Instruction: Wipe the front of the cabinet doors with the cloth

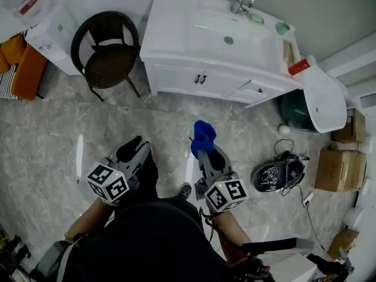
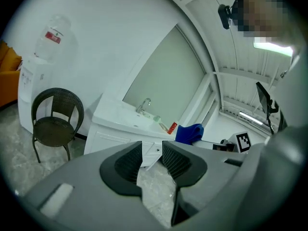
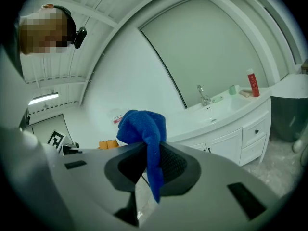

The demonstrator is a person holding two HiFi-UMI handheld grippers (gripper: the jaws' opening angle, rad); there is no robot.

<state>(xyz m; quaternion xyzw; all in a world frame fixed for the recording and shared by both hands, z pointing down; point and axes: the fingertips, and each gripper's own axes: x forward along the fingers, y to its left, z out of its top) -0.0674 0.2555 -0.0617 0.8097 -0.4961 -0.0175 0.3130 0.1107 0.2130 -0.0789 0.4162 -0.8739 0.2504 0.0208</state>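
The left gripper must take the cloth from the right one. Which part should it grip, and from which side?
Grip the bunched top of the cloth, which stands clear beyond the right gripper's jaw tips. The open left gripper would likely best come from its own side, across the bunch; the thin tail hangs between the shut jaws.

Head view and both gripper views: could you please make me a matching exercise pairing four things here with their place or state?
Things:
1. blue cloth
2. dark wicker chair
3. red bottle
4. left tongs

Places or states:
A. apart, nothing between them
B. standing left of the vanity cabinet
C. clamped in the right tongs
D. atop the vanity cabinet, at its right end

Pairs: 1-C, 2-B, 3-D, 4-A.
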